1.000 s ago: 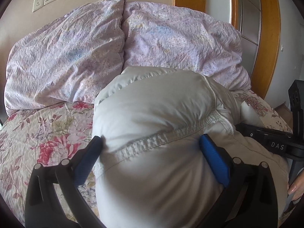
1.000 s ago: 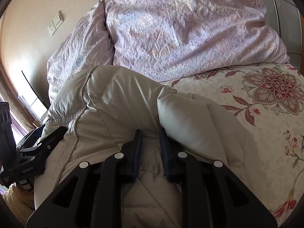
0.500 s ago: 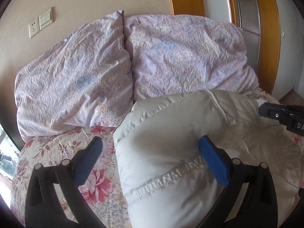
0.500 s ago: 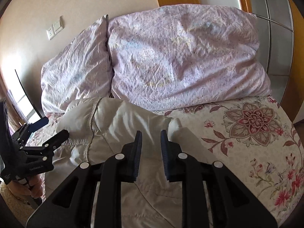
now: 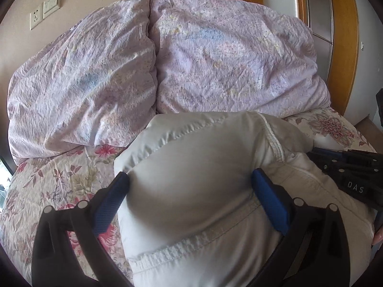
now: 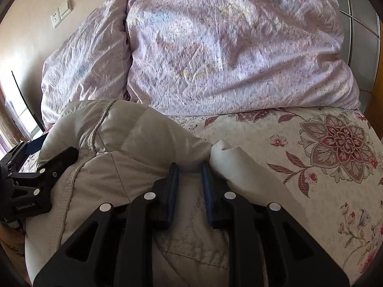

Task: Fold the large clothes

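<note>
A puffy pale grey jacket (image 5: 191, 155) lies bunched on the flowered bed sheet (image 5: 47, 179) in front of two pillows. My left gripper (image 5: 190, 179) is open wide, and a thick bulge of the jacket fills the space between its blue pads. In the right wrist view the jacket (image 6: 119, 143) spreads left and below, and my right gripper (image 6: 189, 177) is shut on a fold of it near a pale cuff (image 6: 229, 157). The right gripper (image 5: 347, 172) shows at the right edge of the left wrist view. The left gripper (image 6: 47, 153) shows at the far left of the right wrist view.
Two lilac pillows (image 5: 83, 83) (image 5: 227, 59) lean against the wall at the head of the bed. Bare flowered sheet (image 6: 323, 155) stretches to the right of the jacket. Wall sockets (image 5: 45, 8) sit upper left; a wooden door frame (image 5: 342, 47) stands at the right.
Half a second ago the jacket sat lower and to the right, clear of the left pad; now its bulge fills the left gripper's gap. The right gripper kept its narrow grip throughout.
</note>
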